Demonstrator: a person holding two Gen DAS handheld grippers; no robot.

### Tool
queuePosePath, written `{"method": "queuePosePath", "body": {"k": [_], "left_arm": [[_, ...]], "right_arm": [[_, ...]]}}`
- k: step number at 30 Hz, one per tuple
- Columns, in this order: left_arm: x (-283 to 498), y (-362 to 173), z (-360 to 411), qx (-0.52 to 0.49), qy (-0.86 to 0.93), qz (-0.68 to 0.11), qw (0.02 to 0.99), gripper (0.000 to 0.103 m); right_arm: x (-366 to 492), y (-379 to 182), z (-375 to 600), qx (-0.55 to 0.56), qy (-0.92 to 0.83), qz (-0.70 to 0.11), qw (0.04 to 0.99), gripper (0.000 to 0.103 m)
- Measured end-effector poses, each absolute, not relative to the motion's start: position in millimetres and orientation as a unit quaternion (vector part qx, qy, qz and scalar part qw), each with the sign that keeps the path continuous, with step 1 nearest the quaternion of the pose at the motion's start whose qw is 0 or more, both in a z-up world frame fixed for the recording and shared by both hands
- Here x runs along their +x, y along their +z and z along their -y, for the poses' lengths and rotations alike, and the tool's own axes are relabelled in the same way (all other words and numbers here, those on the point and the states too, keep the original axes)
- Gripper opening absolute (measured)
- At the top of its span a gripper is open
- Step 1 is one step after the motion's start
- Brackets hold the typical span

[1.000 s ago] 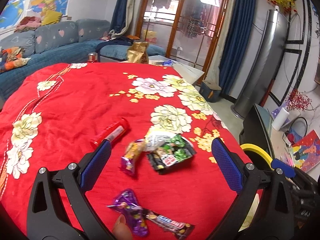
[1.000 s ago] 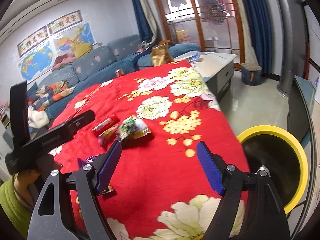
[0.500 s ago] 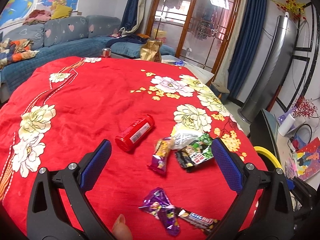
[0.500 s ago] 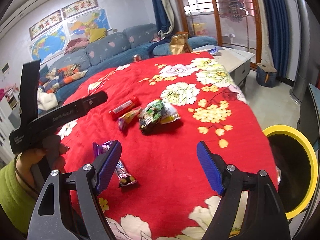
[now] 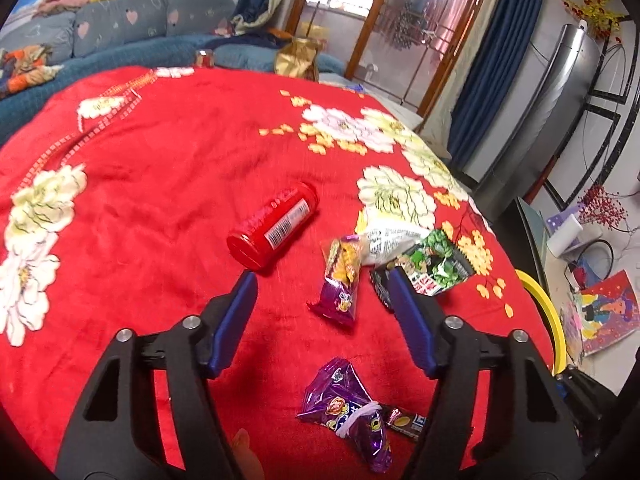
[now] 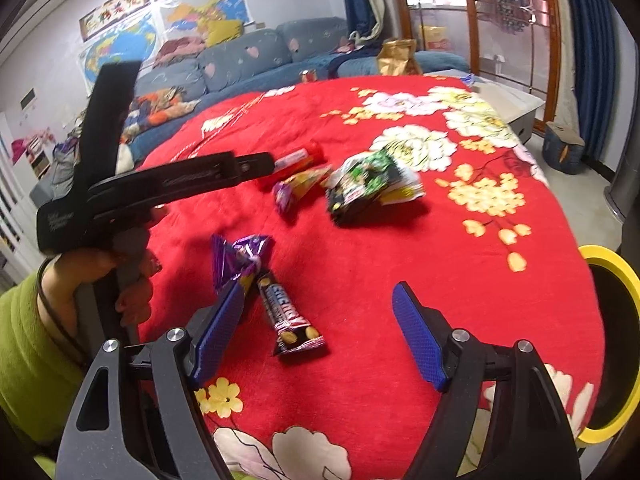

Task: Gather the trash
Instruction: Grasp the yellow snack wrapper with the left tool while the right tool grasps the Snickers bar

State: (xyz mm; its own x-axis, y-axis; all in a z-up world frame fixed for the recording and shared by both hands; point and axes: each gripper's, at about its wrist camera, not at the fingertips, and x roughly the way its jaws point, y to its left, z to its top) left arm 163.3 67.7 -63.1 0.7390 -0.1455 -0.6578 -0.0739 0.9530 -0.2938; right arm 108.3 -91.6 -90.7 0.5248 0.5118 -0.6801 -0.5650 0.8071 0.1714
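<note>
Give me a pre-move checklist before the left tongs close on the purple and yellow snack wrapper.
1. Left tongs open: ok.
2. Purple and yellow snack wrapper between the fingers: ok.
3. Fingers down at wrapper level: cannot tell.
4. Red bottle outside the grip: ok, just past the left fingertip.
5. Green and black packet outside the grip: not ok, the right finger overlaps it.
6. Yellow-rimmed bin open beside the table: ok.

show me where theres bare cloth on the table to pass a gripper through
Free: the wide red stretch left of and beyond the red tube, and the near right part between the snickers bar and the yellow-rimmed bin. Crowded: mid-table, where the tube, purple snack pack and green packet cluster.
</note>
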Motion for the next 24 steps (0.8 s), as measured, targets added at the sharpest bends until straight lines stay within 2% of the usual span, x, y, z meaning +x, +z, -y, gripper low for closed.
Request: {"method": "queuePosePath", "body": {"k": [7,11,15,18,24], "left_arm": [[178,-76,-62,-0.153,-0.039,-0.389,0.908,0.052],[186,-80,-59,-0.15,-0.041,-0.398,0.904,0.046],[191,-85,-57,-0.148,-0.041,-0.409,0.9,0.034],[193,-88,-56,-0.148,-0.042,-0.413,0.898,0.024],[192,-87,-52,-0.136,-0.043,-0.413,0.899,0.016]], "right_arm": [[111,-109,78,-0.051,0.326,-0.401,0.854,0.059],[111,-121,72,-0.063,0.328,-0.418,0.845,0.044],[109,-127,70,-0.074,0.323,-0.417,0.847,0.035],[112,-127,74,-0.066,0.323,-0.419,0.846,0.032],[114,-125,80,-0.053,0.321,-0.422,0.846,0.024]]}}
